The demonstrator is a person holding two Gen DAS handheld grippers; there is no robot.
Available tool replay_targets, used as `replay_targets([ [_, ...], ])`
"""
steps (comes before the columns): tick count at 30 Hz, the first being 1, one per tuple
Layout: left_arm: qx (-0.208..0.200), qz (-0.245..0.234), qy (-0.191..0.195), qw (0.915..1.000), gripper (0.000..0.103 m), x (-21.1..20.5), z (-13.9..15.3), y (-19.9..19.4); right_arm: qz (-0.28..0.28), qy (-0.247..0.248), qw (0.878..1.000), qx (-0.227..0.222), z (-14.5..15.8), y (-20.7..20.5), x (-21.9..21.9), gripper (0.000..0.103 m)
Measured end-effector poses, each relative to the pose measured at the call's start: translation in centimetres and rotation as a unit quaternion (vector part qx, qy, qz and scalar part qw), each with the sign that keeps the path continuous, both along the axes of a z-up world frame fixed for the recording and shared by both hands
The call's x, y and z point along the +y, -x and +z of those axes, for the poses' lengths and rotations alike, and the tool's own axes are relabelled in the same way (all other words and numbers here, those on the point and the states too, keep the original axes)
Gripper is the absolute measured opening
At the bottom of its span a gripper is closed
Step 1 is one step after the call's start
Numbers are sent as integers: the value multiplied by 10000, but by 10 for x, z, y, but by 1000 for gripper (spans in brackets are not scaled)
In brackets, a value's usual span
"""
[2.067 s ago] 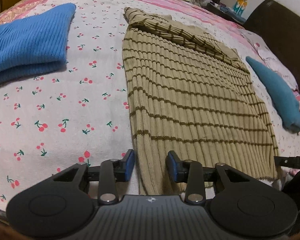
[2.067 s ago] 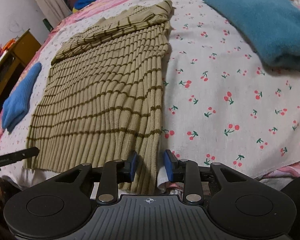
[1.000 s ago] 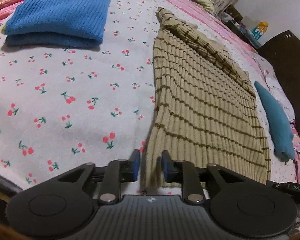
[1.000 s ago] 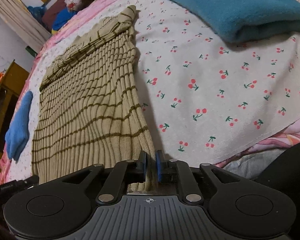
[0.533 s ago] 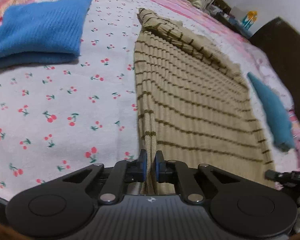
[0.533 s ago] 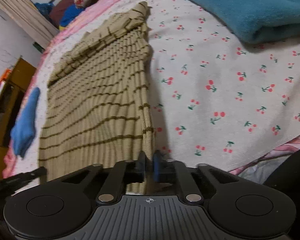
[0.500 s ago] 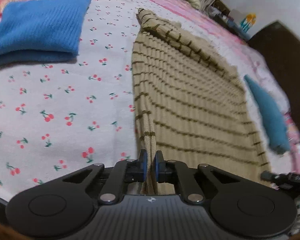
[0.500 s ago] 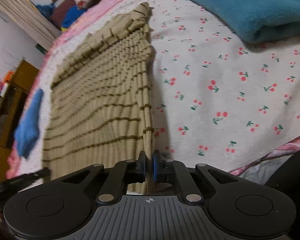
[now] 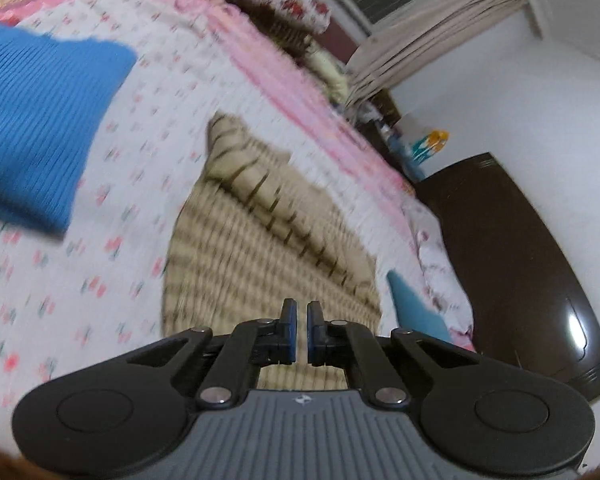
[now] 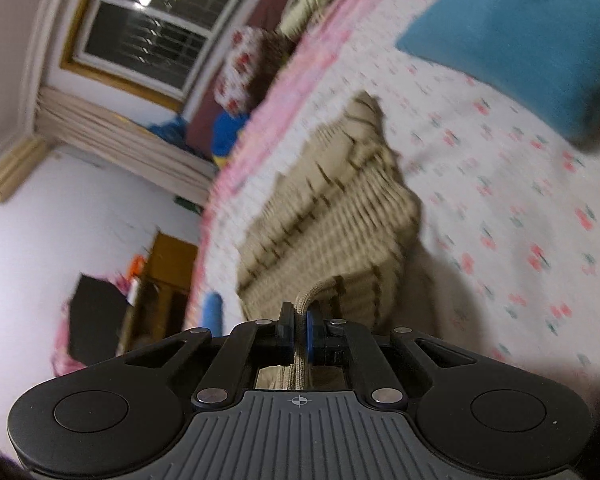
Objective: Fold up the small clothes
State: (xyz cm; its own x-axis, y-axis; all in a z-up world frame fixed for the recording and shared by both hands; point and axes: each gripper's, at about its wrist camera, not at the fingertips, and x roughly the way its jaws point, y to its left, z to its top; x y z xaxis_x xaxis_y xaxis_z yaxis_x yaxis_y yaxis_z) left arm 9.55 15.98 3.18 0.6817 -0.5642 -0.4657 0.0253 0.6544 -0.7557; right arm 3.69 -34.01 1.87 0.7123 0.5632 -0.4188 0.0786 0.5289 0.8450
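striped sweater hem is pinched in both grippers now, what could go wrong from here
1. The right gripper holds only a narrow bunched edge of the striped sweater; the knit might slip out.
2. In the left wrist view no fabric shows between the left gripper tips, so that corner may already be loose and the fold could go skewed.
3. The folded blue sweater and the teal garment lie close by and could get brushed.

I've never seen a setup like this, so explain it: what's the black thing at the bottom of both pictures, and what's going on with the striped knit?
Each picture comes from a camera mounted on a hand-held gripper, looking along its two fingers. A person holds one in each hand. The right hand-held gripper is pinched shut on the edge of the beige striped sweater. The left hand-held gripper is shut too; any cloth between its pads is hard to see. A folded blue knit and a teal garment lie on the cherry-print bedspread.
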Motion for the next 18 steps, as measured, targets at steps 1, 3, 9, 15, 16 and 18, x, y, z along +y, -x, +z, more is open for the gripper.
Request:
replay_targets([
  [1, -85, 39, -99, 9999, 11, 0, 3, -6, -35, -46, 10000, -56, 1, -7, 0, 6],
  [3, -225, -71, -364, 9991, 11, -2, 9, -13, -130, -79, 9998, -143, 3, -22, 1, 6],
  [9, 150, -668, -1520, 9860, 12, -19, -2, -3, 22, -9, 9999, -169, -4, -42, 8, 6],
  [15, 978, -1099, -1498, 9777, 13, -42, -30, 12, 110, 45, 9998, -128, -8, -34, 4, 6],
  [16, 1089, -1067, -1560, 9759, 14, -47, -31, 15, 99, 58, 9998, -163, -7, -32, 3, 6],
  [18, 1183, -967, -1604, 9752, 15, -55, -31, 19, 108, 47, 9998, -158, -9, -30, 1, 6],
])
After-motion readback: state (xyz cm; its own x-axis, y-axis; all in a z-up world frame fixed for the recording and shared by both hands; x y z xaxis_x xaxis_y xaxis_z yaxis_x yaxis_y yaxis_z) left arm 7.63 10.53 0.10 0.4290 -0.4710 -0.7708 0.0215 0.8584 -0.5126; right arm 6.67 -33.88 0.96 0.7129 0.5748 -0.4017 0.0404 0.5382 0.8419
